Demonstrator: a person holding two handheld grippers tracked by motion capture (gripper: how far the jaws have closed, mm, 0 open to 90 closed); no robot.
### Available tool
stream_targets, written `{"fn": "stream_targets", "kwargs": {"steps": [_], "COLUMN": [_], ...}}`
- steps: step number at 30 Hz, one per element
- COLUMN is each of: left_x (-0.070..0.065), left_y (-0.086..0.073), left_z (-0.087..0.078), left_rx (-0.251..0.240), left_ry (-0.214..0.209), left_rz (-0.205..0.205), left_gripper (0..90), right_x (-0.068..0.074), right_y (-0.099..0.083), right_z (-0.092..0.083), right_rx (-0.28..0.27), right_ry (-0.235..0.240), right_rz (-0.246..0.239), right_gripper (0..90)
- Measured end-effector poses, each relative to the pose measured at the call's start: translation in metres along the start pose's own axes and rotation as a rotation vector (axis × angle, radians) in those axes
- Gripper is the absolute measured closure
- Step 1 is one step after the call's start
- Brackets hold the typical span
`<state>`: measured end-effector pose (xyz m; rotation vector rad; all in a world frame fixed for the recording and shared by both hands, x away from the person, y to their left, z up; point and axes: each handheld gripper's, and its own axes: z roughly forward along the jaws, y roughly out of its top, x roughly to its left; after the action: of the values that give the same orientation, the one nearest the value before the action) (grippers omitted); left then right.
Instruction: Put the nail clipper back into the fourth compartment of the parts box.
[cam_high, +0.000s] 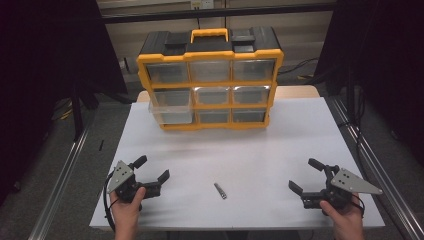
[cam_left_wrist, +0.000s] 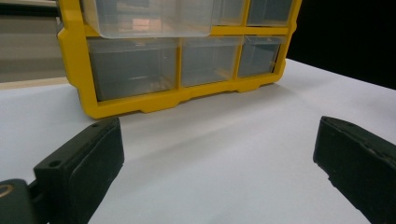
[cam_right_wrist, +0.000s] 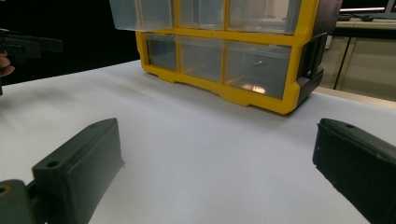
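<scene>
Metal pin (cam_high: 220, 190) untouched, left gripper (cam_high: 152, 169) and right gripper (cam_high: 306, 176) jaws wide, empty.

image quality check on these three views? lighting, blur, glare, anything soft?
High view: dim and soft, corners black, yet the small metal pin on the white table stays readable. Left gripper view: the organizer sharp, near jaws of the left gripper slightly soft, faint shadow under the cabinet. Right gripper view: a bright reflection in the lower right drawer, table left side smeared.

High view overhead; gripper views low, facing organizer (cam_high: 210, 80).
</scene>
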<state>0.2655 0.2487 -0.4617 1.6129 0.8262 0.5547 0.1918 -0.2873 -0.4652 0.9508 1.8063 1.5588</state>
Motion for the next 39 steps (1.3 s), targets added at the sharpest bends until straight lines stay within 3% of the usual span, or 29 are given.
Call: {"fn": "stream_targets", "kwargs": {"steps": [10,15,26,27,28,31,33,39], "left_x": [-0.001,-0.006,-0.024,-0.024,-0.027,-0.032,-0.036,-0.046], "left_y": [0.001,0.002,0.004,0.005,0.004,0.005,0.006,0.007], "left_z": [0.003,0.007,0.025,0.026,0.028,0.033,0.036,0.043], "left_rx": [0.004,0.023,0.068,0.090,0.086,0.116,0.130,0.141], "left_ry": [-0.002,-0.033,-0.097,-0.095,-0.088,-0.083,-0.107,-0.110], "left_rz": [-0.015,0.000,-0.016,0.008,-0.014,-0.012,-0.004,-0.016], "left_gripper": [2.0,2.0,1.6,1.6,1.6,1.7,1.9,1.8], "right_x": [0.000,0.000,0.001,0.001,0.001,0.000,0.001,0.001], "right_y": [0.001,0.000,0.001,0.001,0.001,0.001,0.001,0.001], "right_z": [0.000,0.001,0.002,0.002,0.002,0.003,0.003,0.002], "right_rx": [-0.004,0.000,-0.003,-0.002,-0.003,-0.002,-0.005,-0.004], "right_ry": [-0.013,-0.017,-0.010,-0.008,-0.004,-0.006,-0.008,-0.008], "right_rz": [-0.003,0.000,-0.004,-0.006,-0.005,-0.011,-0.009,-0.006], "right_gripper": [0.8,0.7,0.9,0.8,0.8,0.9,0.9,0.9]}}
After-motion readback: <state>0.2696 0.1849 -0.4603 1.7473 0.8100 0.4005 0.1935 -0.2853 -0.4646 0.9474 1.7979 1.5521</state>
